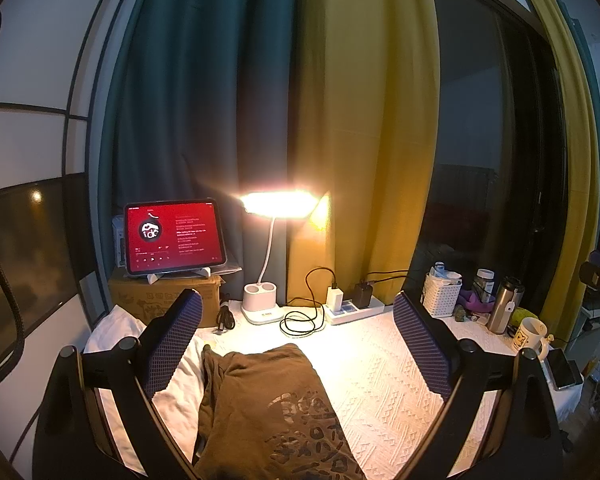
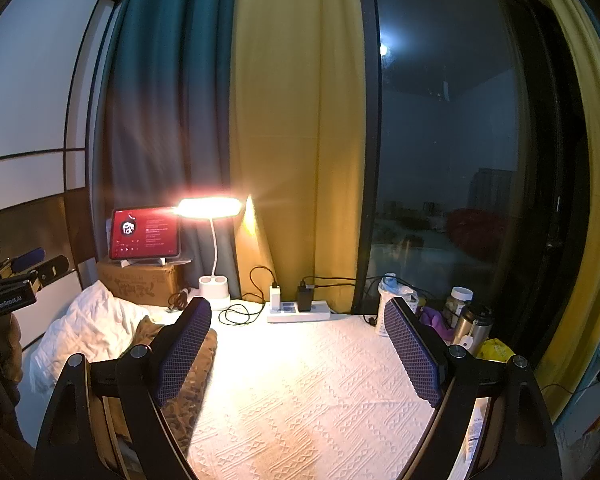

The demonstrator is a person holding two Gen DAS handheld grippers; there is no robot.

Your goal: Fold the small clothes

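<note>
Brown garment (image 1: 268, 412) flat between spread left gripper (image 1: 300, 344); right gripper (image 2: 300, 356) spread, empty.

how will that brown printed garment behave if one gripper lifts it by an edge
The brown garment looks soft and creased, so it will probably droop and unfold. It seems light. On the textured white cloth it may drag rather than slide.

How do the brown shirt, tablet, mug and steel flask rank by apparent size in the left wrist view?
1. brown shirt, though it lies nearest the camera
2. tablet
3. steel flask and mug: too alike to rank
</note>
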